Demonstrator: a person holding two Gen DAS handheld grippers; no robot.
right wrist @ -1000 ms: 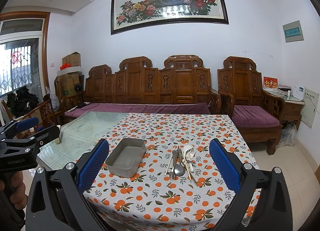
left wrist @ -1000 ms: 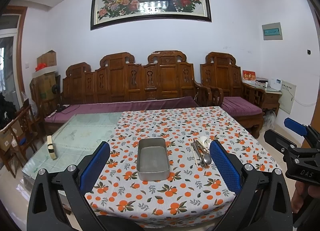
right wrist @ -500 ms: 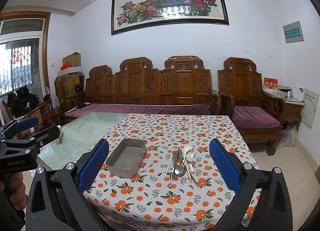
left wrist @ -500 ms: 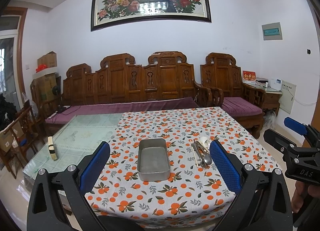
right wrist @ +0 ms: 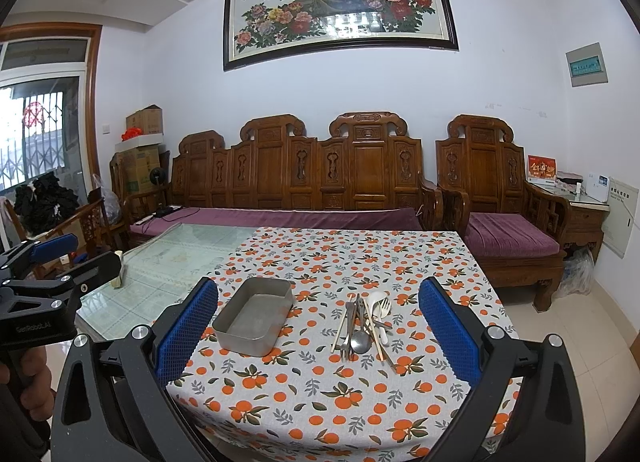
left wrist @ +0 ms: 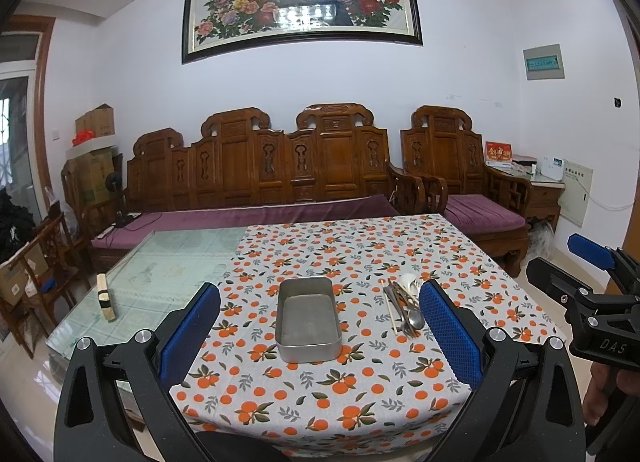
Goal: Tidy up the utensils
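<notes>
Barely anything has moved since the earlier frames: both views show a slight drift, the tin and cutlery sitting a touch lower in frame. Lower centre, the orange-print tablecloth (right wrist: 320, 394) carries one empty metal tin (left wrist: 309, 319) and, just to its right in the frame, one heap of utensils (right wrist: 362, 326): a metal spoon, a white plastic spoon, at least one fork and pale chopsticks, overlapped beyond an exact count. Nothing is sorted yet; the whole job remains. Both the left gripper (left wrist: 320, 332) and right gripper (right wrist: 318, 332) hang wide open before the table, gripping nothing.
</notes>
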